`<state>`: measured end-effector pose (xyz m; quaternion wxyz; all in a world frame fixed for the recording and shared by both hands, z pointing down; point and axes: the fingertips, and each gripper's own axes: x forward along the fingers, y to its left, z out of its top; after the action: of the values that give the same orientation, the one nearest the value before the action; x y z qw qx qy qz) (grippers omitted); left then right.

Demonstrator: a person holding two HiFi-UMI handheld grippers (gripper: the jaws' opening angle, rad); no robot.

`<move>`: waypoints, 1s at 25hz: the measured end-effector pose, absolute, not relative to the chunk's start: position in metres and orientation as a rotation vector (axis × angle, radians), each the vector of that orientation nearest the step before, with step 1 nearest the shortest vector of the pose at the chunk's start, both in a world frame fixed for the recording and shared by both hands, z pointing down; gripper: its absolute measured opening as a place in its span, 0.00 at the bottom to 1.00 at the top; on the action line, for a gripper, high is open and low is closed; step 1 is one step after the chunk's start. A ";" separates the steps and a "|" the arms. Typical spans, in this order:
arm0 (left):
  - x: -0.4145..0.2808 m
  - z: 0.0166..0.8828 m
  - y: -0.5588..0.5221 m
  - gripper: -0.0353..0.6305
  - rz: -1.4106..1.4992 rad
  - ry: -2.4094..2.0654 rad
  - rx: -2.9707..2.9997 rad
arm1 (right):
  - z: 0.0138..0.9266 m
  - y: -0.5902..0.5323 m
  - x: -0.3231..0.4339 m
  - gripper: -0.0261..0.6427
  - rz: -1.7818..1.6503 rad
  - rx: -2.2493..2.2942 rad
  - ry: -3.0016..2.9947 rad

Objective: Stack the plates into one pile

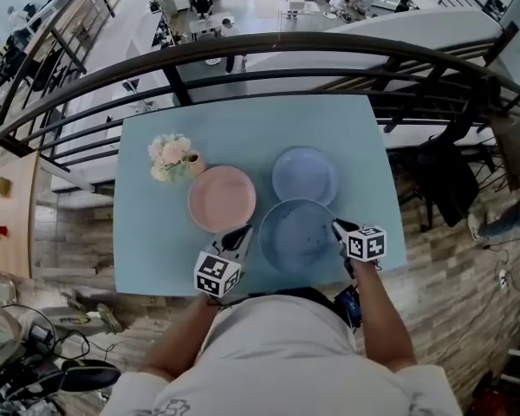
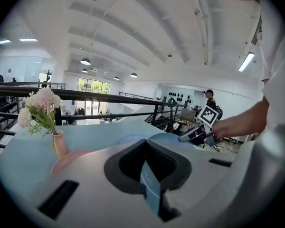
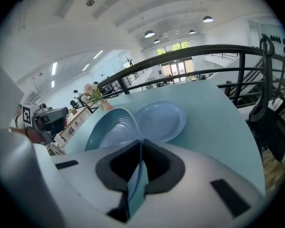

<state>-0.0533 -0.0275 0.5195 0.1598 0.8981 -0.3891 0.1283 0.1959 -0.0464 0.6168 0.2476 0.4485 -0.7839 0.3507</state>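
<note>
Pale blue desk (image 1: 156, 254); pink flowers in small vase (image 1: 174, 157) near far left corner; dark curved railing (image 1: 286, 40) beyond.

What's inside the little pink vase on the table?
A bunch of pink and white flowers with green leaves stands in the small pink vase. The stems' lower ends are hidden by its wall, and whether it holds water cannot be seen.

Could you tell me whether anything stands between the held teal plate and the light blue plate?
Nothing visible does. The teal plate, held by the left hand-held gripper and right hand-held gripper, hangs right beside the light blue plate.
</note>
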 end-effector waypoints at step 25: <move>0.008 0.559 -0.138 0.06 0.464 -1.134 2.437 | 0.643 -0.191 0.258 0.09 1.168 1.205 -2.125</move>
<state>0.0083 -0.1378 0.5588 0.2056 0.8743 -0.4070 0.1665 0.2581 -0.1913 0.6428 0.2153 0.4345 -0.7665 0.4211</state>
